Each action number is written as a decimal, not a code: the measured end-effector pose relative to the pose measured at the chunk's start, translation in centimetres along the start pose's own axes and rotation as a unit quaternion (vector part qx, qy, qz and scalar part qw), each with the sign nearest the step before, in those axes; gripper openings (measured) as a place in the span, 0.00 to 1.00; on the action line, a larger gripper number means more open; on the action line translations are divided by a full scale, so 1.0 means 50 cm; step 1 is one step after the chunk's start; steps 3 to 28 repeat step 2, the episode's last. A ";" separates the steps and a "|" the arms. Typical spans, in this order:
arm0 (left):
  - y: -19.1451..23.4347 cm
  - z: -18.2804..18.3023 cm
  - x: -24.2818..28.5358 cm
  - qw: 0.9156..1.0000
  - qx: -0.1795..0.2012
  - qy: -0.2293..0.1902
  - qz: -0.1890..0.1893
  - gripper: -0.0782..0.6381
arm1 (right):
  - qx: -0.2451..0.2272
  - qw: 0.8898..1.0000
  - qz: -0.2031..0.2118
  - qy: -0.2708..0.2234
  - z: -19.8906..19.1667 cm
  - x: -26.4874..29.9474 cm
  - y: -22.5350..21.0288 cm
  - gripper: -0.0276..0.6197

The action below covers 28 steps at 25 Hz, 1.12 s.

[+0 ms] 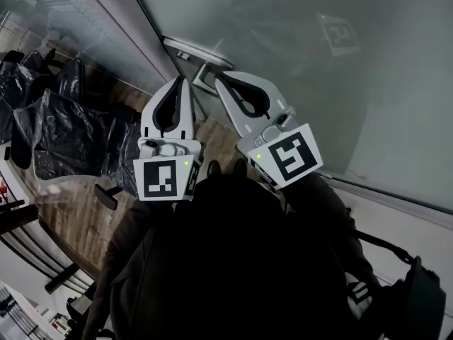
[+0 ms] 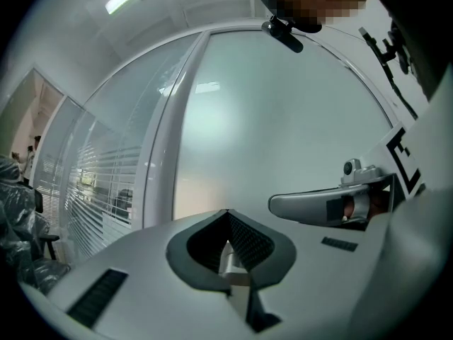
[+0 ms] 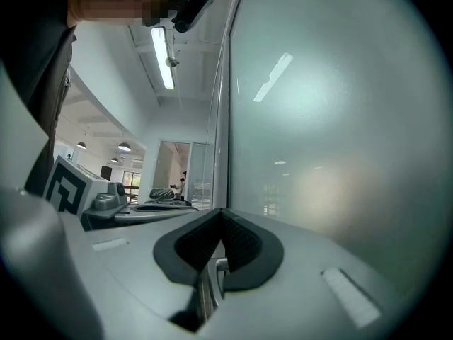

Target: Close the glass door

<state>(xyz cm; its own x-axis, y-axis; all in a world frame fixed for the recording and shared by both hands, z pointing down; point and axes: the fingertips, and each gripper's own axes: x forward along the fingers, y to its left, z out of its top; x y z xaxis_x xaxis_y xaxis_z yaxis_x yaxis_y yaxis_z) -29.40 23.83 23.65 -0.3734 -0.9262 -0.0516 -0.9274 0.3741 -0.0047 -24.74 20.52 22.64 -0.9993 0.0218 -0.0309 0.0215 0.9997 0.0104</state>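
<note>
The frosted glass door [image 1: 297,98] fills the upper right of the head view, with its metal handle [image 1: 203,68] near the door's edge. My left gripper [image 1: 185,81] and right gripper [image 1: 218,76] point at the door side by side, their tips on either side of the handle. Both have their jaws together with nothing between them. In the left gripper view the left gripper [image 2: 226,212] faces the frosted glass door [image 2: 283,119] and its frame [image 2: 164,154], with the right gripper [image 2: 318,205] alongside. The right gripper [image 3: 221,210] faces the frosted glass door [image 3: 333,119]. Neither gripper view shows the handle.
Several chairs wrapped in black bags [image 1: 56,126] stand on the wooden floor [image 1: 78,211] at the left. A glass wall with blinds [image 2: 85,183] adjoins the door frame. A square marker [image 1: 338,34] is on the door glass. The person's dark clothing and bag [image 1: 417,296] fill the bottom.
</note>
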 end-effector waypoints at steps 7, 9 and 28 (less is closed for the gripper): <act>-0.001 0.004 -0.003 1.000 -0.001 -0.001 0.000 0.10 | 0.000 1.000 -0.002 -0.002 0.004 -0.003 0.003 0.04; -0.001 0.004 -0.003 1.000 -0.001 -0.001 0.000 0.10 | 0.000 1.000 -0.002 -0.002 0.004 -0.003 0.003 0.04; -0.001 0.004 -0.003 1.000 -0.001 -0.001 0.000 0.10 | 0.000 1.000 -0.002 -0.002 0.004 -0.003 0.003 0.04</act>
